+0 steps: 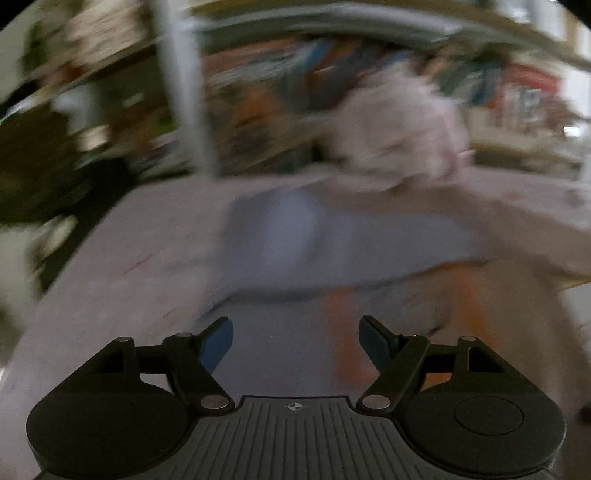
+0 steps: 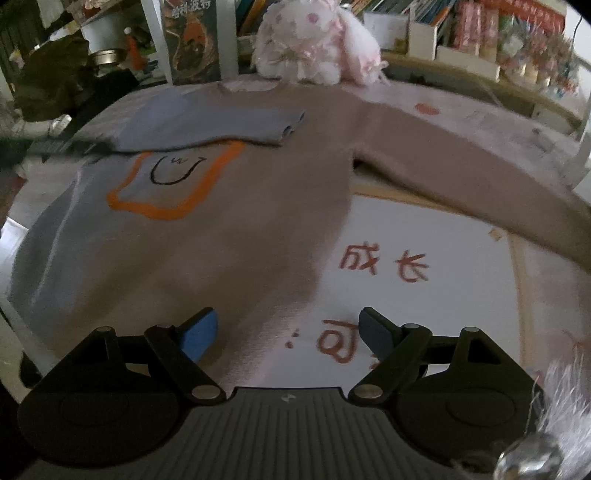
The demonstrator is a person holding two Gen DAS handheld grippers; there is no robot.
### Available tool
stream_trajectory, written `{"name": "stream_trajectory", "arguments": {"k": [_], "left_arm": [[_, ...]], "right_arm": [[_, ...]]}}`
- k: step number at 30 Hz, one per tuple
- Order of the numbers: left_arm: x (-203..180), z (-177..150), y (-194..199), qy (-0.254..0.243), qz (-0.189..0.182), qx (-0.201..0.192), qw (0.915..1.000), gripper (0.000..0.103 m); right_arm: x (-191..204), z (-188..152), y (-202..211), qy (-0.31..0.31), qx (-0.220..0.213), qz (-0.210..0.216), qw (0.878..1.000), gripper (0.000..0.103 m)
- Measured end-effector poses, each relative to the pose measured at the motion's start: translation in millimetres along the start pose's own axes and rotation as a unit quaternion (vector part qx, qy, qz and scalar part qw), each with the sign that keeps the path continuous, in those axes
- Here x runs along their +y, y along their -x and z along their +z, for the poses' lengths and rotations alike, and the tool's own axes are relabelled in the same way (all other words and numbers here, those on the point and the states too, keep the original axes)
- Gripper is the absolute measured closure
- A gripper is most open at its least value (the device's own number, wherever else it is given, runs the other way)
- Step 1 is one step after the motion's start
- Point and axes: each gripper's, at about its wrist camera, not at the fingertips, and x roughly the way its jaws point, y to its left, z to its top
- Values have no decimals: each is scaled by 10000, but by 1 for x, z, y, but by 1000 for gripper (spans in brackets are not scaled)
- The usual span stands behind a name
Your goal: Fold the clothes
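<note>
Cluttered room, shelves with books and boxes (image 2: 424, 26) along the back, white post at left. The table (image 2: 436, 236) carries a white sheet with red handwritten characters and a tan border. A fluffy white-pink plush (image 2: 317, 48) sits at the table's far edge, just behind the collar of the sweater.

The sweater (image 2: 258, 192) lies flat, front up, on the table: beige body, grey-blue panel down its left side in view, orange outline with a black smile mark on the chest. One grey-blue sleeve (image 2: 218, 125) is folded across the upper chest, cuff ending near the middle. The other, beige sleeve (image 2: 461, 173) stretches out straight toward the right, over the white sheet.

Right hand-held gripper (image 2: 288, 332): jaws spread wide, nothing between the blue pads, hanging above the sweater's lower right hem edge where it meets the sheet.

Left hand-held gripper (image 1: 295, 339): view heavily motion-blurred; jaws apart, nothing clamped, above the grey-blue part of the sweater (image 1: 332, 236). Blurred plush (image 1: 395, 125) is behind it. Contact with the cloth cannot be told.
</note>
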Motion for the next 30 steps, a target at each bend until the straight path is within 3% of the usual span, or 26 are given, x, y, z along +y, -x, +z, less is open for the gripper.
{"name": "stream_trajectory", "arguments": {"k": [5, 12, 15, 18, 20, 23, 30], "left_arm": [[57, -29, 2, 763, 452, 354, 9954, 26], [80, -39, -17, 844, 32, 596, 9946, 28], [85, -45, -21, 891, -279, 665, 9934, 38], [85, -45, -23, 736, -584, 636, 9935, 69], [84, -44, -24, 724, -822, 661, 9918, 96], [85, -44, -23, 667, -873, 586, 9922, 98], [111, -39, -38, 824, -851, 441, 9920, 98]], "right_arm": [[10, 0, -1, 97, 22, -65, 9999, 27], [27, -6, 4, -46, 67, -444, 9990, 54], [35, -11, 7, -143, 129, -603, 9980, 60], [41, -14, 11, -351, 159, -765, 9963, 68], [44, -16, 11, -512, 150, -774, 9956, 77], [53, -15, 9, -601, 111, -898, 9941, 88], [78, -6, -6, -539, -43, -1050, 9930, 90]]}}
